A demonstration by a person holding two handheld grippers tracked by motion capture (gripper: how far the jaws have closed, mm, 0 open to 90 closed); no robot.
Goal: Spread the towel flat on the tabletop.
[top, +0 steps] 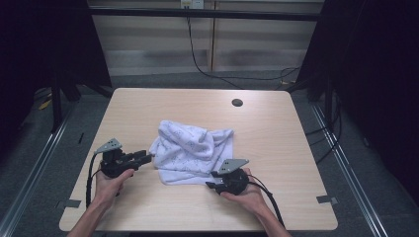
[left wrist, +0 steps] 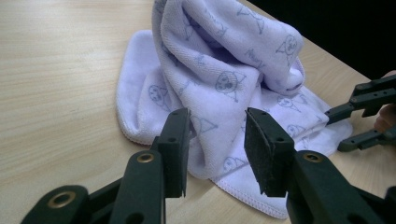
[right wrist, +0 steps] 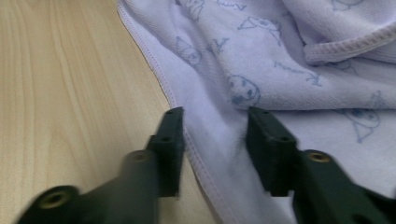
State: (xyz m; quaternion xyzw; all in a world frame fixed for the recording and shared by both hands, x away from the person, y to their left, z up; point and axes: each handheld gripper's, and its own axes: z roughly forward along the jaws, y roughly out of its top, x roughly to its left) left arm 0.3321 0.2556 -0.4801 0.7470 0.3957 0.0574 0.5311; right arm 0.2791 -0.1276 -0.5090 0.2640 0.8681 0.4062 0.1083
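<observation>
crumpled white printed terry towel (top: 193, 152) lies on a light wooden table (top: 276, 138). left gripper (left wrist: 215, 140) and right gripper (right wrist: 212, 140), both spread, each straddle a towel edge without pinching it.

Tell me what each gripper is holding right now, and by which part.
Nothing is held yet. The left gripper and the right gripper each stand with open jaws around a stitched edge of the towel, pads not pressing.

Even overhead light, dark surroundings; the right gripper view is motion-blurred at bottom.
</observation>
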